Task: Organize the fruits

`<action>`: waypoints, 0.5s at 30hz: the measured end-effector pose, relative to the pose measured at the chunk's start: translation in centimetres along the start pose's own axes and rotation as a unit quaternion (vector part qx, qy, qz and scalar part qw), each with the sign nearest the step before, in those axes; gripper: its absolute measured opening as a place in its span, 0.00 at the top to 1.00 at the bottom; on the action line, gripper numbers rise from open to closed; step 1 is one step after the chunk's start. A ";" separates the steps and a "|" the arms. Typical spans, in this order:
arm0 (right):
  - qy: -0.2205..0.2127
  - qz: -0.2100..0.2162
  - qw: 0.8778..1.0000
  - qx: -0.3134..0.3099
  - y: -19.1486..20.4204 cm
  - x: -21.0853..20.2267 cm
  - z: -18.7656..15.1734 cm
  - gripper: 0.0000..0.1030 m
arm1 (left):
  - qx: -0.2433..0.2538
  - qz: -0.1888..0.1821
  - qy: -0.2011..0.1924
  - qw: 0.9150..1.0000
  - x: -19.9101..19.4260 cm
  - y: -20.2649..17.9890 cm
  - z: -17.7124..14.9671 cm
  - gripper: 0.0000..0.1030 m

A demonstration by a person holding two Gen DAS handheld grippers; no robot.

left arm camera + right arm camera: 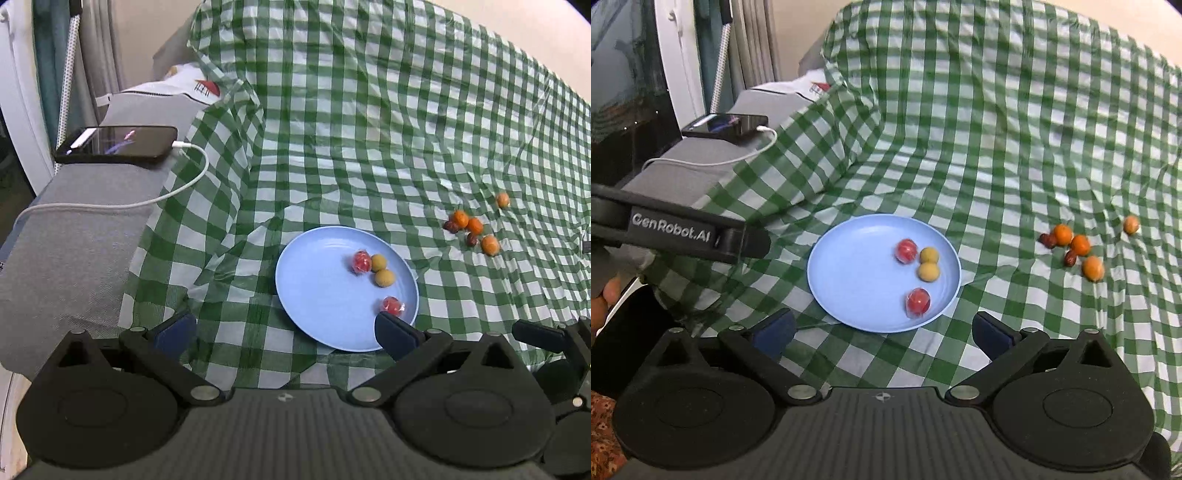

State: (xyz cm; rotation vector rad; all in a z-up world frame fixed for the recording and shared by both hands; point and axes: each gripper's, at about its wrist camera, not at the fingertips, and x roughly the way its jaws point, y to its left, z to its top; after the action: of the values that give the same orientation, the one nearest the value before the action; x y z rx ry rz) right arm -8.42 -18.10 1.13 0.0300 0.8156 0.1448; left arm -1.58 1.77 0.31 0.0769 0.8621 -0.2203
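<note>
At the far left a black phone [118, 146] lies on a grey cushioned ledge [85, 229], with a white cable [184, 184] plugged into its end and trailing across the grey fabric. A green and white checked cloth [369, 129] starts beside the ledge and covers the rest of the surface, wrinkled and rising at the back.

The left gripper [284, 330] hangs over the near edge of the cloth with its jaws spread wide and nothing between the blue pads. In the right wrist view its black body shows at the left edge, with part of a hand [602, 299] below it.

Near the middle a light blue plate [314, 295] sits on the cloth. It holds four fruits: a red wrapped one [361, 261] touching two yellow ones [382, 270], and a second red wrapped one [392, 305] apart from them by the near rim.

The right gripper [882, 330] is likewise spread wide and empty, with the plate's near rim just beyond its pads.

Further right, well apart from the plate, loose fruit lies on the cloth: three oranges [1078, 245] bunched with two dark red fruits [1049, 240], and one more orange fruit [1131, 224] a little off on its own.
</note>
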 end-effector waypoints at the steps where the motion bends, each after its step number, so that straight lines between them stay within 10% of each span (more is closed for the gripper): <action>1: -0.002 0.000 1.000 -0.001 0.1 -0.3 -0.1 0.01 | 0.000 -0.002 -0.002 1.000 -0.2 -0.1 0.1 0.00; 15: -0.030 -0.005 0.999 -0.010 0.9 -2.3 -0.4 0.01 | -0.001 -0.007 -0.024 1.000 -2.6 -0.7 -0.3 0.00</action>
State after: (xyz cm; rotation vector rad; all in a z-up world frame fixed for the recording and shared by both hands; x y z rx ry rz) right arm -10.42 -17.51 2.59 0.0109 0.7544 0.1412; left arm -3.62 1.57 2.08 0.0629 0.8158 -0.2334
